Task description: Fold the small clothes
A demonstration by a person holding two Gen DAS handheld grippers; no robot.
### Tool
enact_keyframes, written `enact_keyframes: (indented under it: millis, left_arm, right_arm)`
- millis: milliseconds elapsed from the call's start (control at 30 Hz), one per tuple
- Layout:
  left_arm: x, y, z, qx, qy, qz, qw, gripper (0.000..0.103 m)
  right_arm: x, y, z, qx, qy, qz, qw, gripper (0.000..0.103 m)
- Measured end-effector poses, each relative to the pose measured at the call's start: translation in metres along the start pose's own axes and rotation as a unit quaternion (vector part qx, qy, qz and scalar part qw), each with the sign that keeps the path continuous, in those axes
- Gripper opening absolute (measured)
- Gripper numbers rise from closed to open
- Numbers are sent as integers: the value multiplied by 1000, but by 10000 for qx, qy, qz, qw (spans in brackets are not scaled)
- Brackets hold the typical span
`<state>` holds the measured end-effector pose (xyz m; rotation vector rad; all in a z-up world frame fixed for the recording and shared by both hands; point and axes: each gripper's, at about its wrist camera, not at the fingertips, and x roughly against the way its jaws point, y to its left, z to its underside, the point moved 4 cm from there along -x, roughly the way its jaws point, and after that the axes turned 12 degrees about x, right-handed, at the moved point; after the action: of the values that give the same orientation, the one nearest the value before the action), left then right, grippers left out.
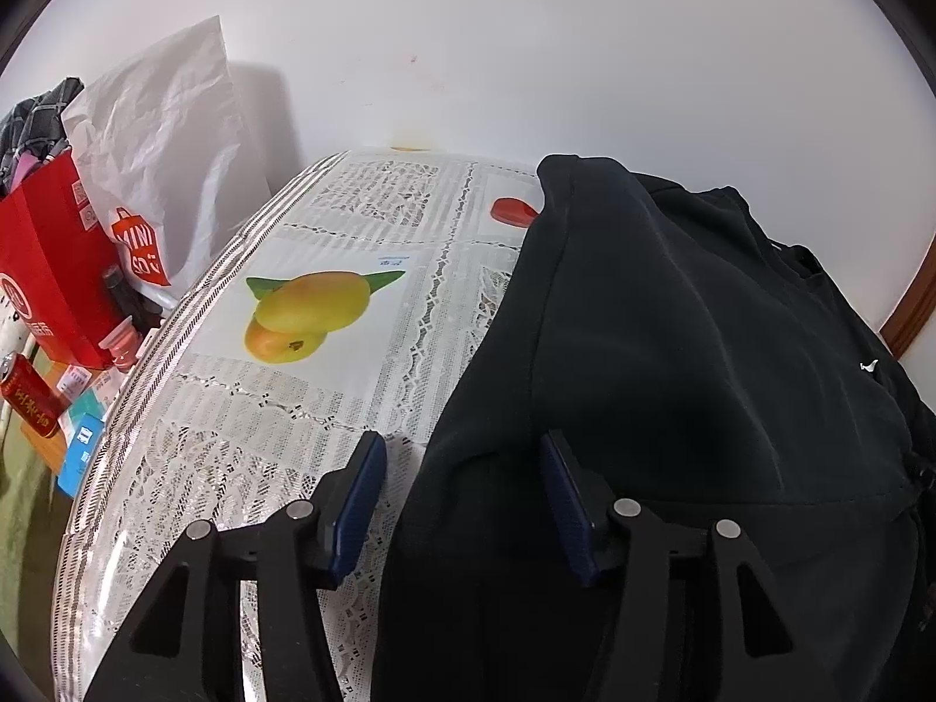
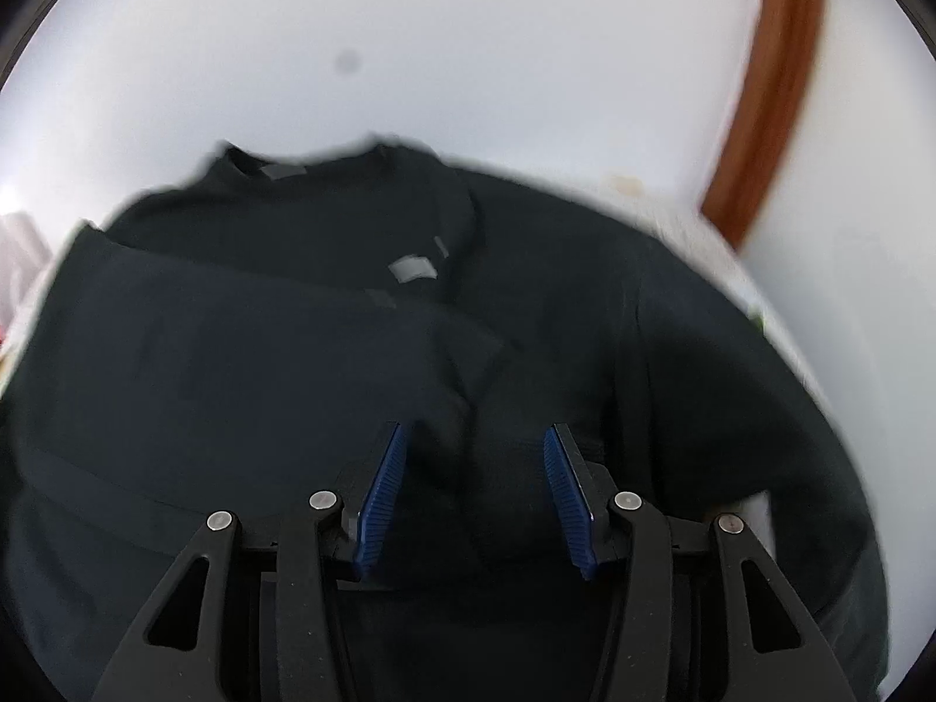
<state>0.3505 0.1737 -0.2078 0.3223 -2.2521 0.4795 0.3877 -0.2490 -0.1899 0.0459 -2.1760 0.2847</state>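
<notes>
A black shirt (image 1: pixel 690 351) lies bunched on the table (image 1: pixel 281 409), covering its right half. My left gripper (image 1: pixel 462 450) is open, its jaws straddling the shirt's left edge, the left pad over the tablecloth and the right pad over the fabric. In the right wrist view the same black shirt (image 2: pixel 292 351) fills the frame, collar and grey labels toward the far side, partly folded over itself. My right gripper (image 2: pixel 474 444) is open just above the fabric, holding nothing. The view is blurred.
The lace-patterned tablecloth shows a printed mango (image 1: pixel 310 310). Left of the table stand a red bag (image 1: pixel 47 269), a white plastic bag (image 1: pixel 158 134), a red can (image 1: pixel 26 392) and small boxes. A white wall is behind, with a brown wooden frame (image 2: pixel 772 88).
</notes>
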Motion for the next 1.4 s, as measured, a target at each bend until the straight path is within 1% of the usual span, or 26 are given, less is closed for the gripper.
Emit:
enact_keyframes:
  millis: [33,100,267,300,333,367,400,433,467,500,567,633,700,767,833,900,967,1033,1167,1200,1233,1267,1300,1333,1367,1400]
  left_arm:
    - [0,0,0,-3,-1,-19,10000,55]
    - [0,0,0,-27,-9,-53,10000,57]
    - [1,-1,1,-82,-31,-167,9998,62]
    - [1,-1,1,-89,-33,-177,9998,63]
    - [2,-1,2,-103,-38,-196,9997,64]
    - [2,-2,2,-111,-47,-205,9997,64]
    - [3,-2,2,-123,-53,-205,9997,65]
    - [3,-2,2,-124,-51,-202,9997,66]
    - [3,-2,2,-114,-47,-202,9997,66]
    - [3,-1,2,-103,-45,-193,9998,66]
    - [3,-2,3,-103,-19,-185,9998,67]
    - [5,-4,6,-137,28,-165,9998,69]
    - [7,-9,10,-205,178,-42,9996,72]
    - [10,-13,13,-201,268,33,9994,72]
    - [15,-19,18,-178,378,129,9990,72]
    - [25,-22,26,-219,383,160,9989,72]
    - [34,-23,35,-390,338,91,9986,73]
    - [45,-20,45,-541,302,10,9981,73]
    - [63,-3,58,-539,353,-19,9979,73]
    - [69,1,62,-569,336,-50,9978,73]
    - [73,6,66,-607,321,-89,9976,73]
    - [79,12,72,-658,311,-111,9973,73]
    - [81,15,75,-682,310,-115,9971,73]
    - [85,18,80,-708,309,-119,9969,73]
    - [88,22,85,-734,318,-113,9967,73]
    - [90,24,90,-766,338,-73,9965,73]
  right_arm:
    - [-1,-3,4,-64,63,-24,10000,43]
    - [9,-5,7,-117,17,-32,9999,43]
    - [71,-13,27,99,-428,42,9990,48]
    - [81,-16,33,127,-507,102,9986,54]
    - [91,-22,37,133,-576,175,9981,62]
    - [104,-32,46,119,-652,324,9973,67]
    - [114,-44,55,85,-706,506,9962,74]
    - [124,-60,68,40,-739,802,9940,78]
    - [130,-76,80,-2,-723,1091,9914,80]
    - [135,-85,89,-35,-696,1272,9894,82]
    - [141,-118,119,-196,-525,1614,9853,83]
    - [144,-147,148,-523,-303,1746,9828,83]
    - [146,-177,184,-936,-86,1663,9816,84]
    - [142,-199,215,-1248,216,1581,9793,84]
    - [138,-212,236,-1455,314,1496,9775,84]
    - [136,-218,248,-1488,323,1451,9776,84]
    - [133,-222,253,-1518,282,1548,9758,84]
    - [128,-224,250,-1560,220,1561,9751,84]
    - [113,-233,243,-1479,219,1586,9760,82]
    - [111,-234,239,-1458,188,1568,9766,76]
    - [108,-234,236,-1440,142,1506,9779,58]
    - [108,-234,233,-1385,123,1506,9788,49]
    - [108,-232,230,-1289,152,1597,9786,29]
    - [109,-232,227,-1206,184,1698,9779,13]
    - [111,-228,226,-1146,165,1791,9770,13]
    - [119,-227,221,-1132,51,1877,9757,12]
